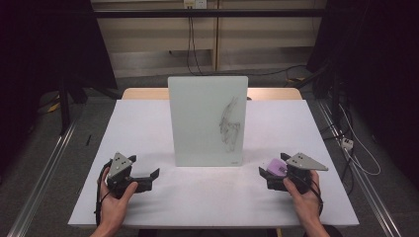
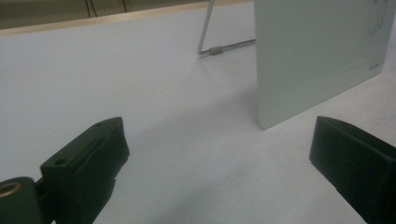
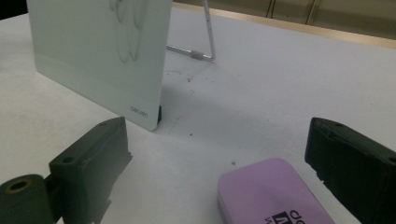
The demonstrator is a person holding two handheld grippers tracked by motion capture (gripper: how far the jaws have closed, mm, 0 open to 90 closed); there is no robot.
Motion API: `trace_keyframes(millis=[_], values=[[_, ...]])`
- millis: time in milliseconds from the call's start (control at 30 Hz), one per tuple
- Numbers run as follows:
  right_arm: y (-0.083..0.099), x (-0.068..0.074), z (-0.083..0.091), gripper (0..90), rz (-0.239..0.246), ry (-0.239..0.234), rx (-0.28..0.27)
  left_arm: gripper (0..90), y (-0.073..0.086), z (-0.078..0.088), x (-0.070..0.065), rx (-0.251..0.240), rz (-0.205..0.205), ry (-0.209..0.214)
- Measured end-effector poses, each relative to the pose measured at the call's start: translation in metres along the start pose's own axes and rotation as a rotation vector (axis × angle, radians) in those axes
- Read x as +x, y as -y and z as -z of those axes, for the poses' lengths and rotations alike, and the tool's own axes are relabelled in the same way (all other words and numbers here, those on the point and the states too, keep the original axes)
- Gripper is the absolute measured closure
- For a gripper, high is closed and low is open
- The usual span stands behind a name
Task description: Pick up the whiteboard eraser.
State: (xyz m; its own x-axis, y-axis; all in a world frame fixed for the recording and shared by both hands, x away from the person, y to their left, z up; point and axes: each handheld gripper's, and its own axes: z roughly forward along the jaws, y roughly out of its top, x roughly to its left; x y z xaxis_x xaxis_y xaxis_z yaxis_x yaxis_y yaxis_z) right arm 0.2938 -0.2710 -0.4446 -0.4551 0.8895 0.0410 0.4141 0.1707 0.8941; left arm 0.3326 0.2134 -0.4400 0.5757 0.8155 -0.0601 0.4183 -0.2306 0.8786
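A white drawing board (image 1: 207,121) stands upright on a wire stand in the middle of the white table (image 1: 148,128), with dark scribbles (image 1: 230,123) on its right half. A purple eraser (image 1: 275,167) lies flat on the table at the right. My right gripper (image 1: 265,177) rests around it, open: in the right gripper view the eraser (image 3: 271,193) lies between the wide jaws (image 3: 217,135), nearer the right one, with neither pad pressing on it. My left gripper (image 1: 150,178) rests on the table at the left, open and empty (image 2: 219,140), pointing toward the board (image 2: 322,51).
The board's wire stand (image 2: 210,39) reaches back behind it (image 3: 208,35). A wooden strip (image 1: 143,93) runs along the table's far edge. Cables (image 1: 356,153) lie on the floor to the right, and metal rails (image 1: 44,177) flank the table.
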Motion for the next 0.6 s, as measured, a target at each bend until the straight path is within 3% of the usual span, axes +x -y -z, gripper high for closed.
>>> trace_keyframes(millis=[133,167,233,600], values=[[-0.0007,0.0008,0.0006,6.3,0.002,-0.020,-0.005,4.1,-0.0002,-0.0005,0.0004,0.000,0.005,0.013],[-0.0007,0.0007,0.0010,6.2,0.000,-0.017,-0.004,4.1,-0.0001,-0.0010,0.0013,0.005,0.023,0.042],[-0.0009,-0.0004,0.0008,6.2,-0.002,-0.022,0.001,4.0,-0.0006,-0.0017,0.0009,0.010,-0.002,0.025],[-0.0038,-0.0016,0.0016,6.2,-0.008,-0.032,0.024,4.1,-0.0011,-0.0022,0.0012,0.019,-0.003,0.022]])
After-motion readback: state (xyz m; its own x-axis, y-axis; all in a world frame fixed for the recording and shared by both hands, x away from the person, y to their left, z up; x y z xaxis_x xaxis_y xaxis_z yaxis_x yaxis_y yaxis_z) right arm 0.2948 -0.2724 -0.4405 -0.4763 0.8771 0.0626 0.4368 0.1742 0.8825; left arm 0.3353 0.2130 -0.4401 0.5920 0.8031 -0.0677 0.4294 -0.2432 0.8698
